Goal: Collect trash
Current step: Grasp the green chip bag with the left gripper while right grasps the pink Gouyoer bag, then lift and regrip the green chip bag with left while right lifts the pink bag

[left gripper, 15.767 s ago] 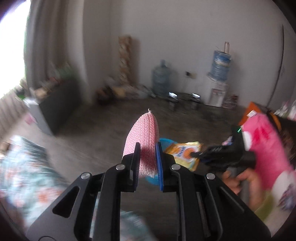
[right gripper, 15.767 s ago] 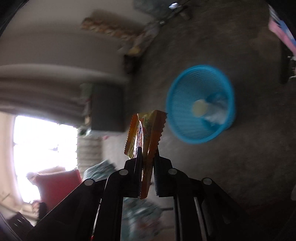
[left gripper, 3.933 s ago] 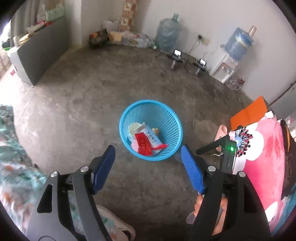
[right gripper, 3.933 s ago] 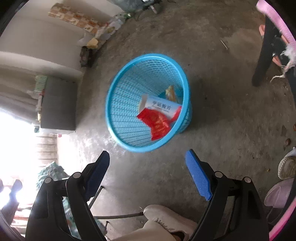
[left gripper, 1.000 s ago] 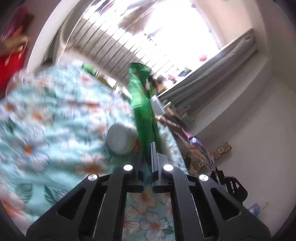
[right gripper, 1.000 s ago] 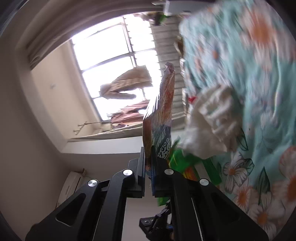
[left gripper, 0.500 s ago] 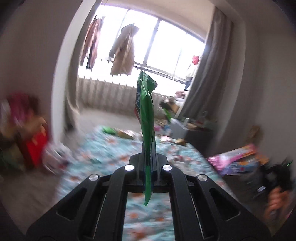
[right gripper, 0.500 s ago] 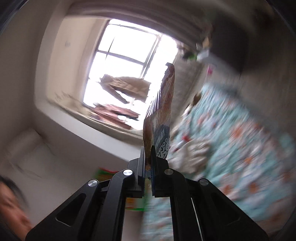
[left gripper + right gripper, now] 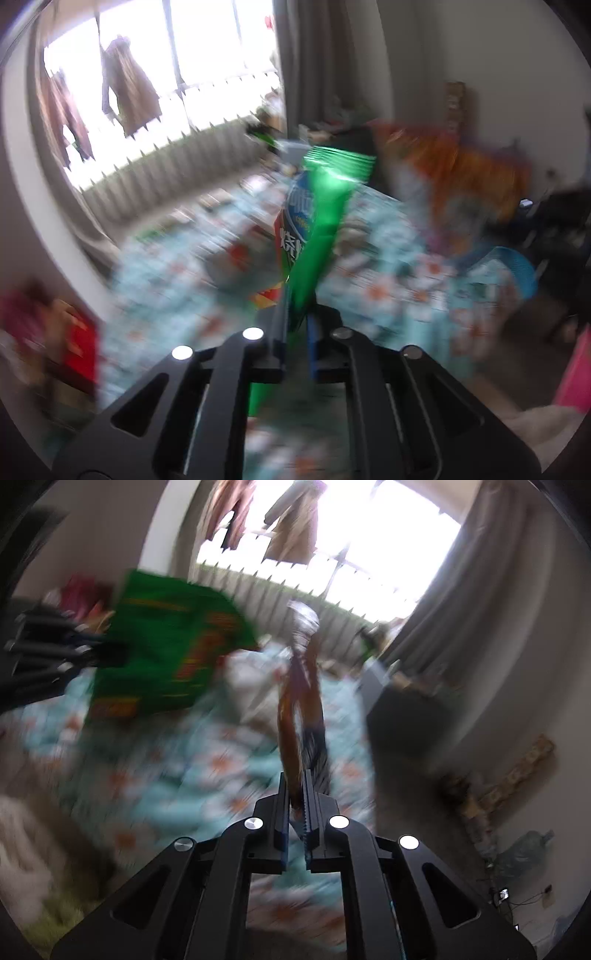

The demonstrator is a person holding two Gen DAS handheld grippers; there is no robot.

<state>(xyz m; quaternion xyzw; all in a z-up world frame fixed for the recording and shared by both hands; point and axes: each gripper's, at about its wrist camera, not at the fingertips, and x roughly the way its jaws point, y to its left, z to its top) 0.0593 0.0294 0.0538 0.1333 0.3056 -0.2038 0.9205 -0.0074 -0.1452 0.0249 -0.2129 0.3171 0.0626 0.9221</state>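
Green snack wrapper (image 9: pixel 317 229) is pinched by the left gripper (image 9: pixel 295 317), orange wrapper (image 9: pixel 301 716) by the right gripper (image 9: pixel 293 794); both jaws have just been loosening.

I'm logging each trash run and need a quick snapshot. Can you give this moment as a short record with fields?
left gripper: jaws just eased apart, green snack bag between them
right gripper: jaws just eased apart, orange-brown wrapper between them
below: floral cloth
blue basket: at right in left wrist view
image: motion-blurred
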